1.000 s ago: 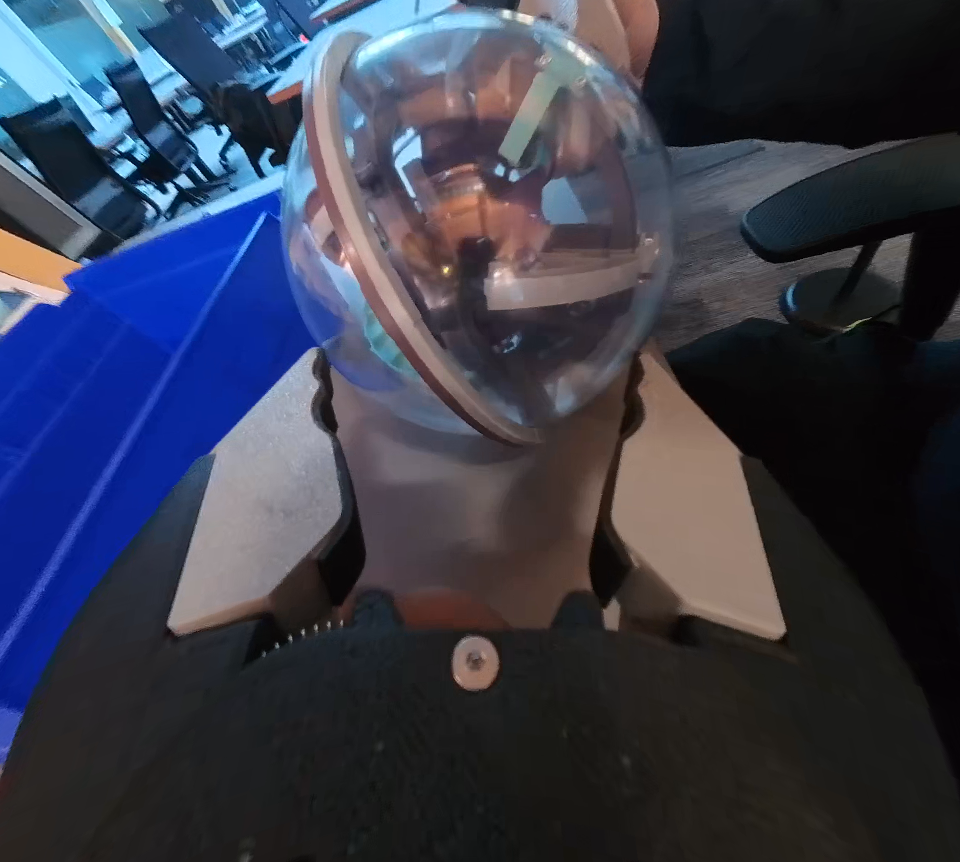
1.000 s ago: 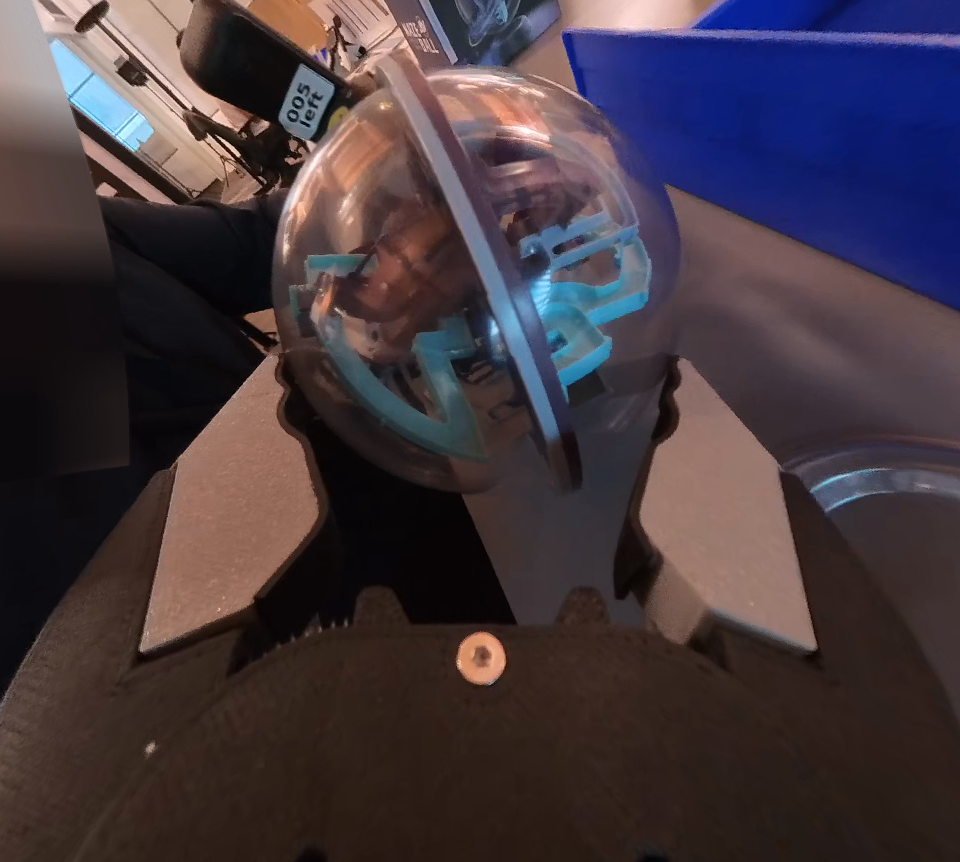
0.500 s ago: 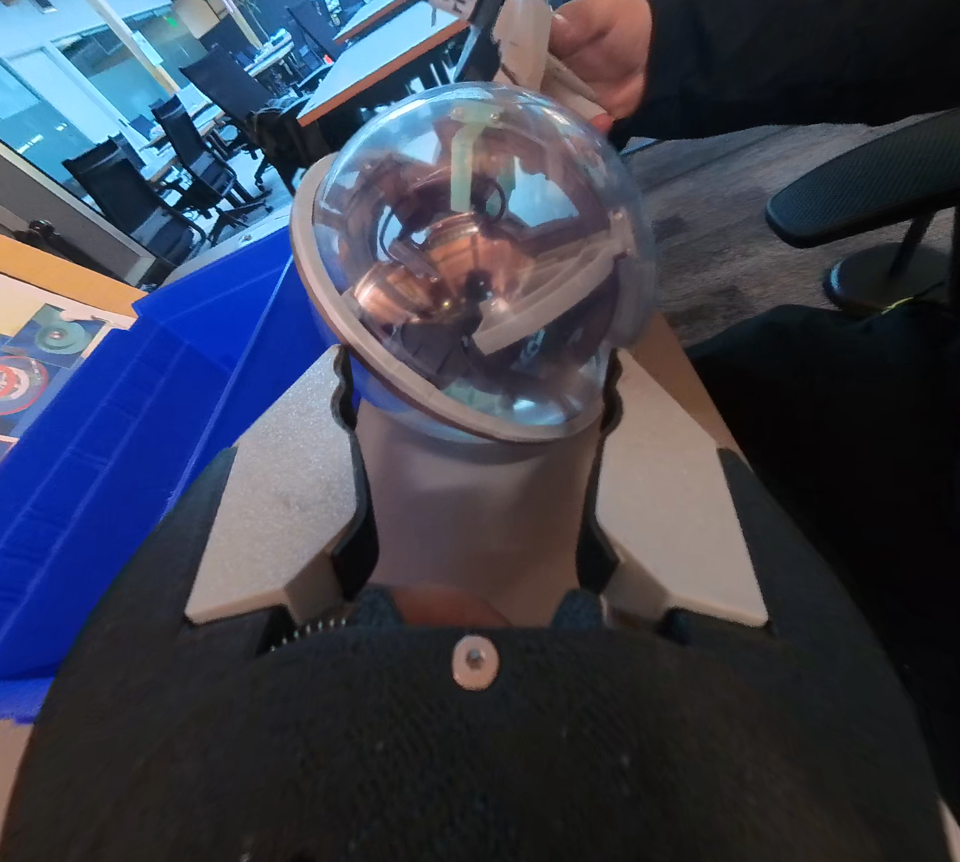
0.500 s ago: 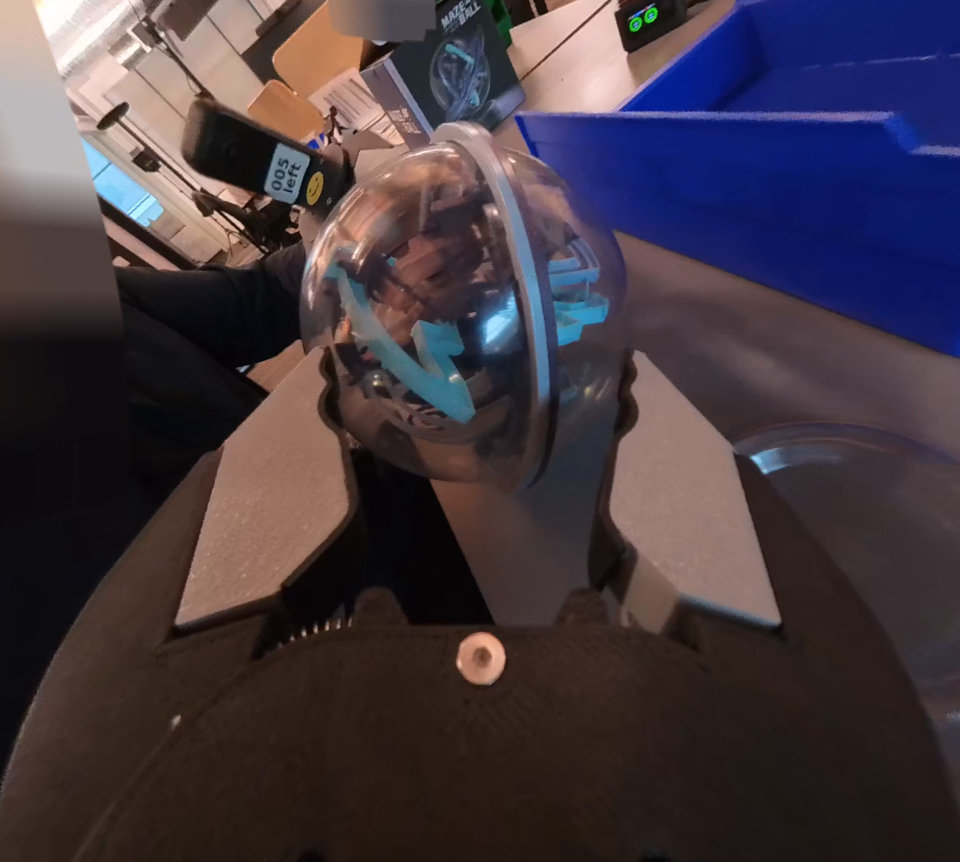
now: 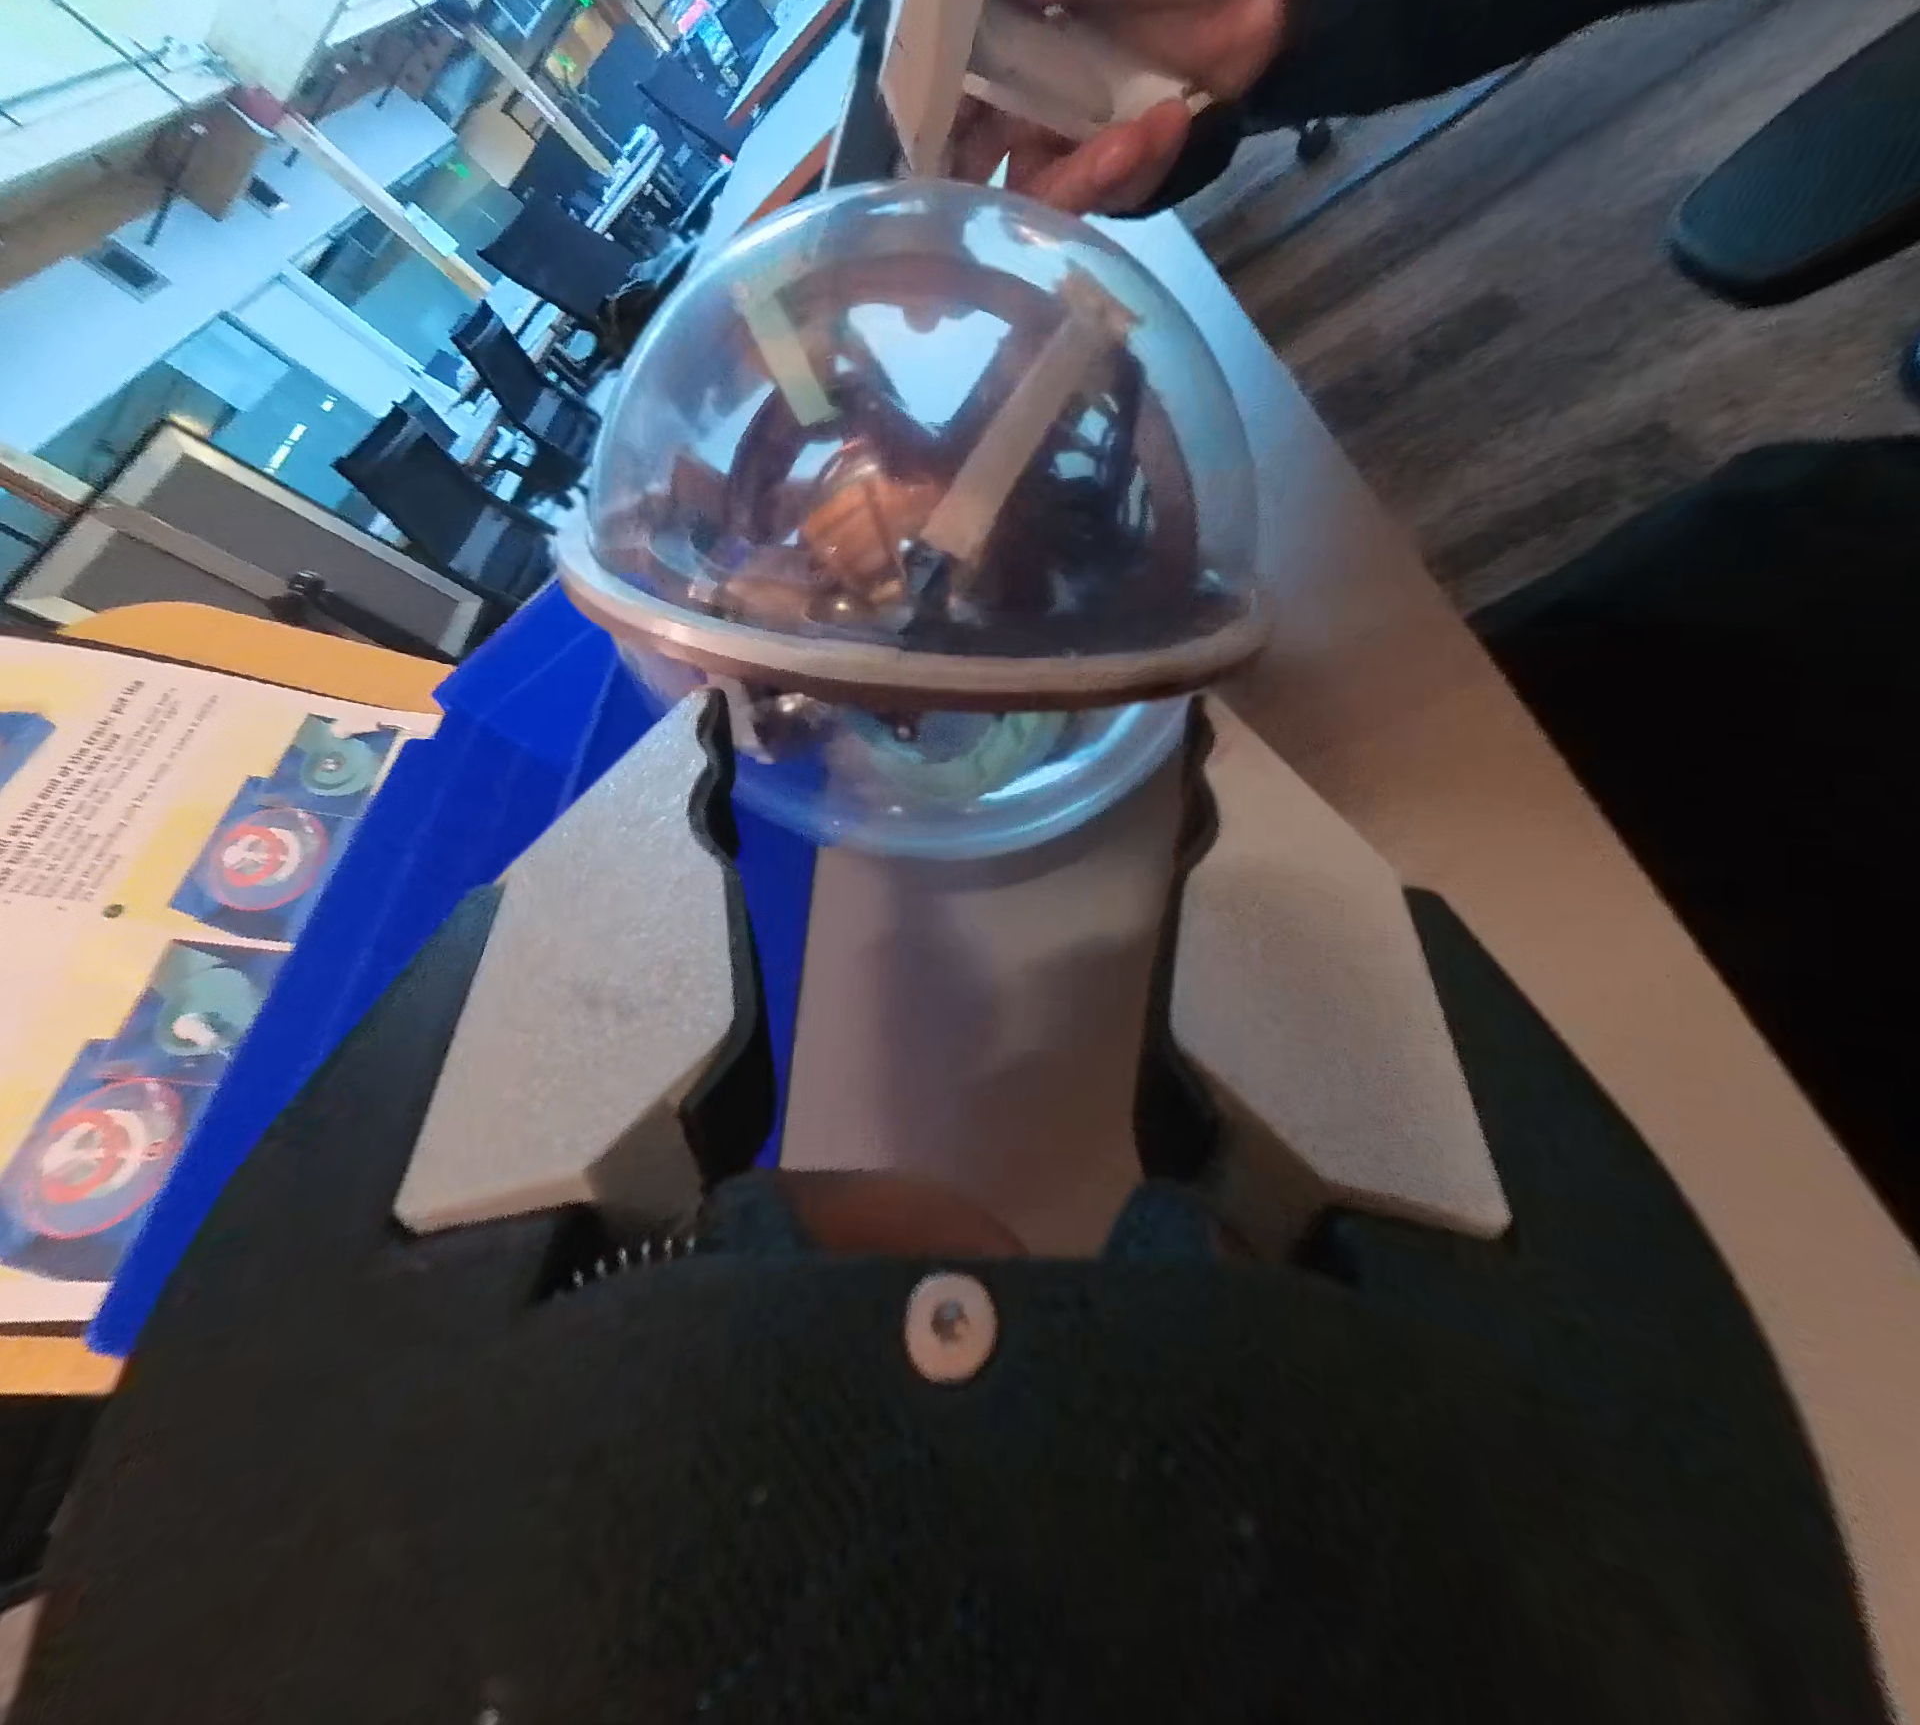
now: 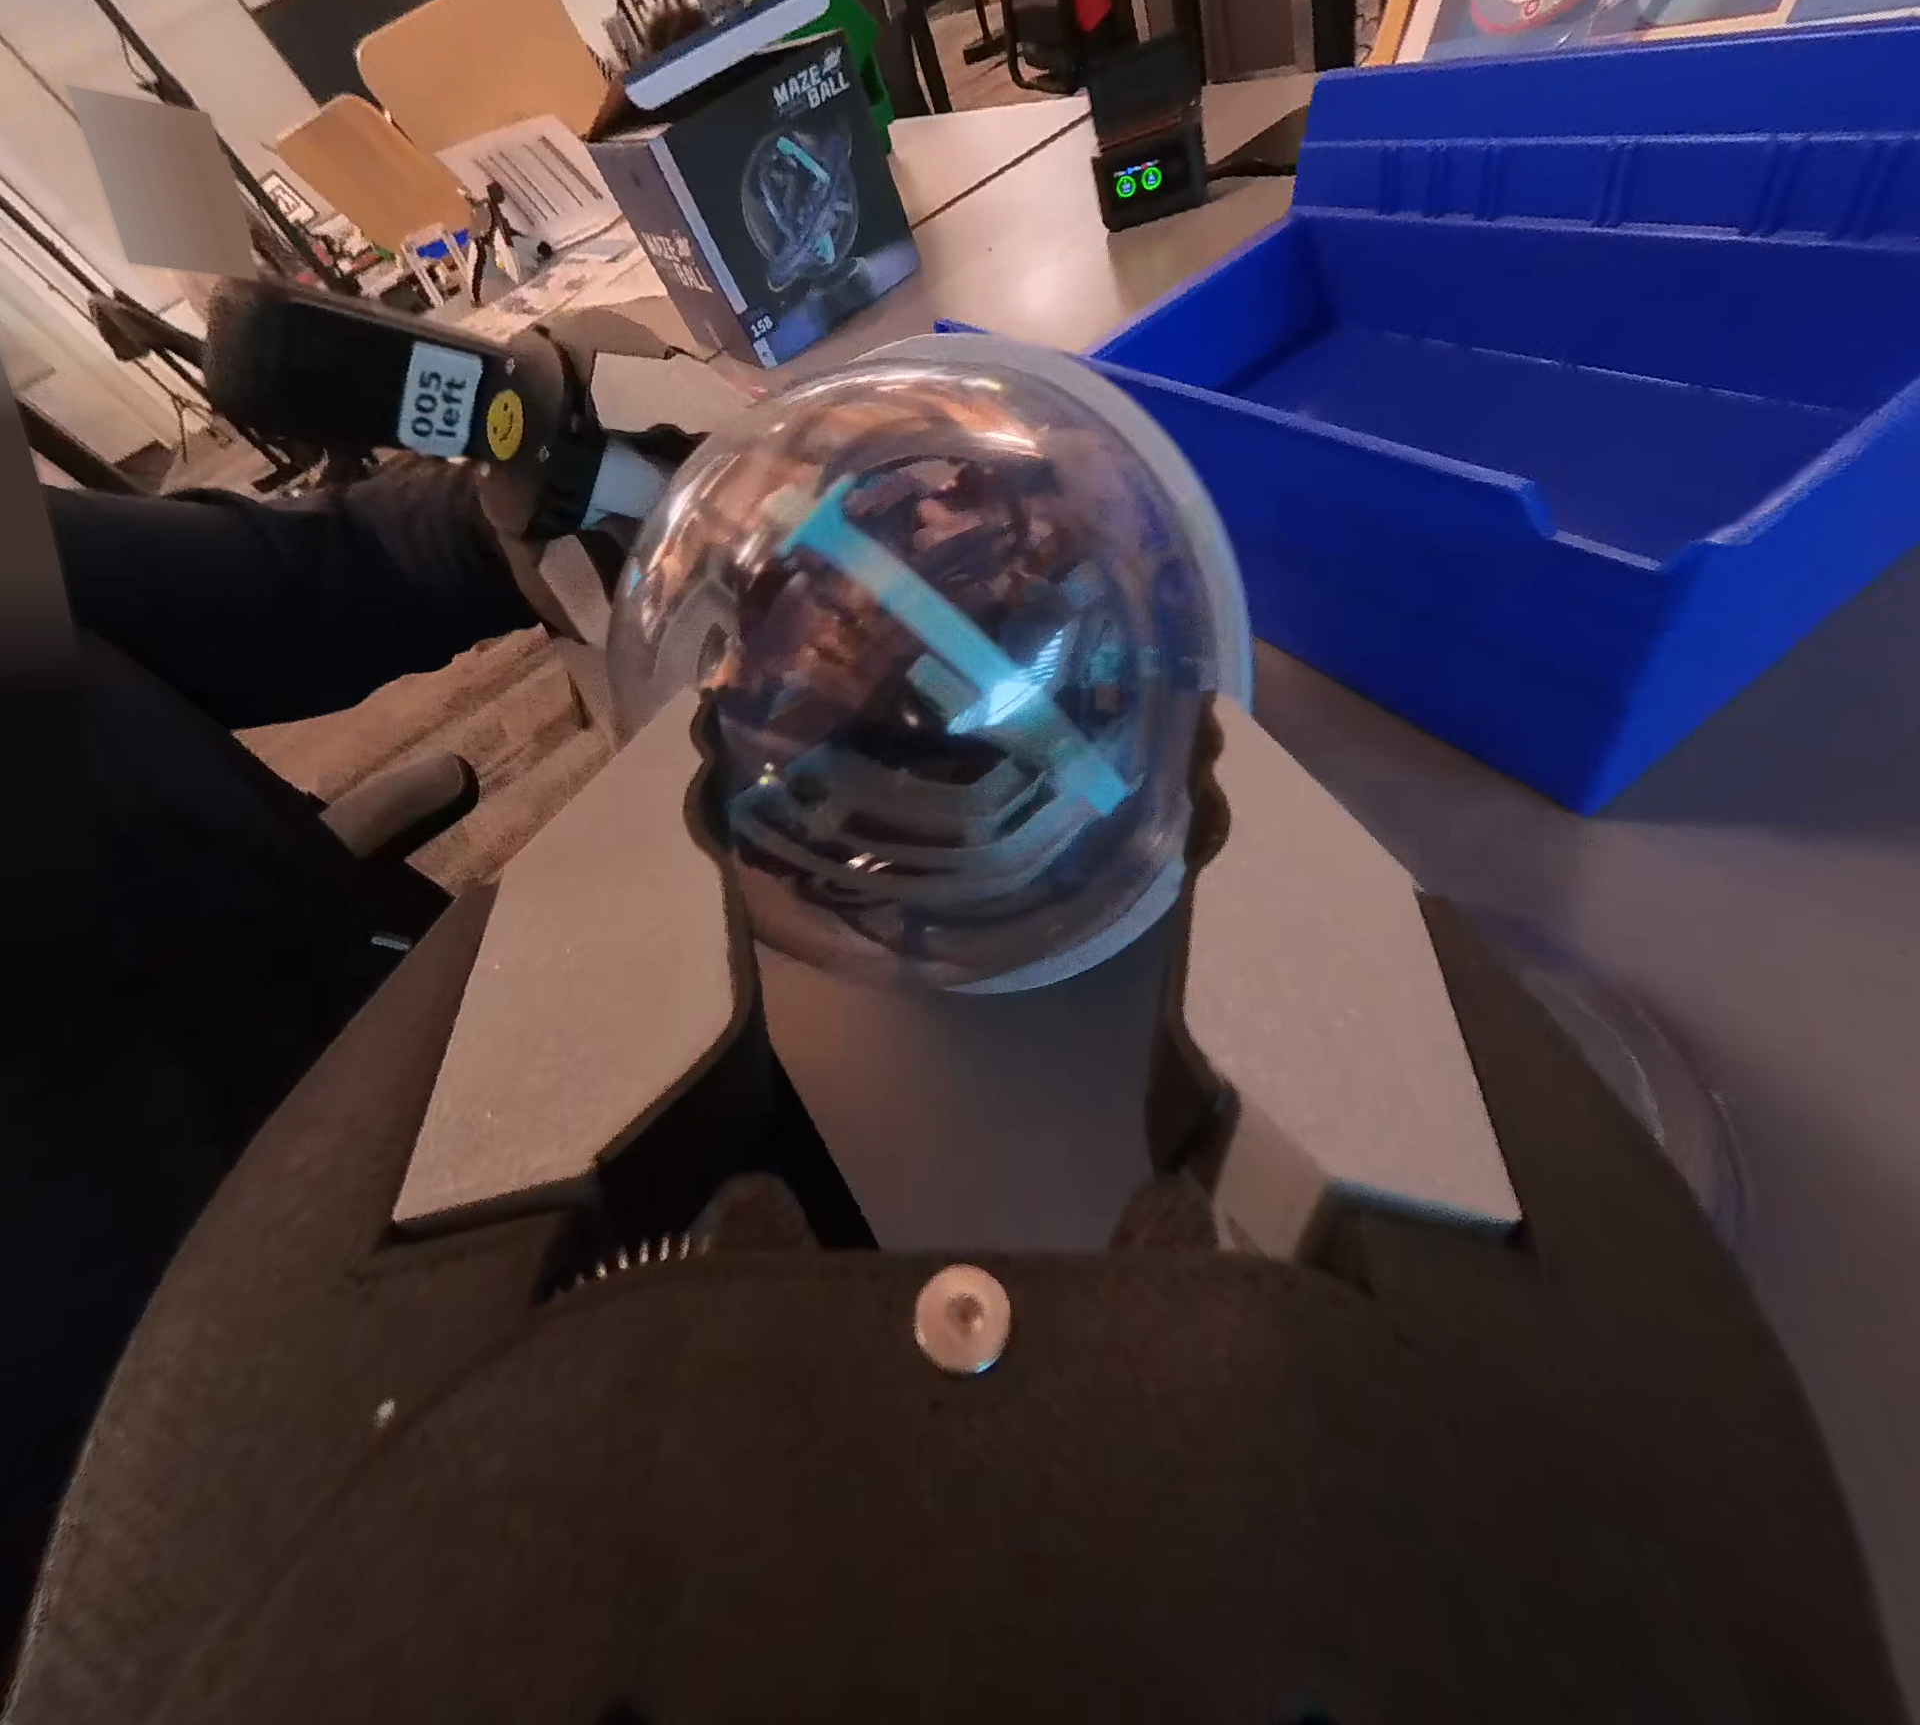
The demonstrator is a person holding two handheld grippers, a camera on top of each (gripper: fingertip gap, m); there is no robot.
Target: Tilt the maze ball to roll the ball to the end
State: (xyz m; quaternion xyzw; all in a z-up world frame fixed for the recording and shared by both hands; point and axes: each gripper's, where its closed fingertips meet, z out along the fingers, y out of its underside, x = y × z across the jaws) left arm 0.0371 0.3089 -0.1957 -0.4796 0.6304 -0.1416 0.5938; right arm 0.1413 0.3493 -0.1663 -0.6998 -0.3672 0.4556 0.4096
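Gripping the maze ball (image 5: 914, 522) between both grippers' fingers (image 5: 623, 979), printed dark box (image 6: 769, 200) behind.

The maze ball (image 5: 914, 522) is a clear plastic sphere with a pale band round its middle, lying nearly level in the left wrist view. Inside sit brown and dark tracks, a pale strip and, in the right wrist view (image 6: 935, 667), a slanted turquoise bar. It is held up above the surface (image 6: 1558, 896).
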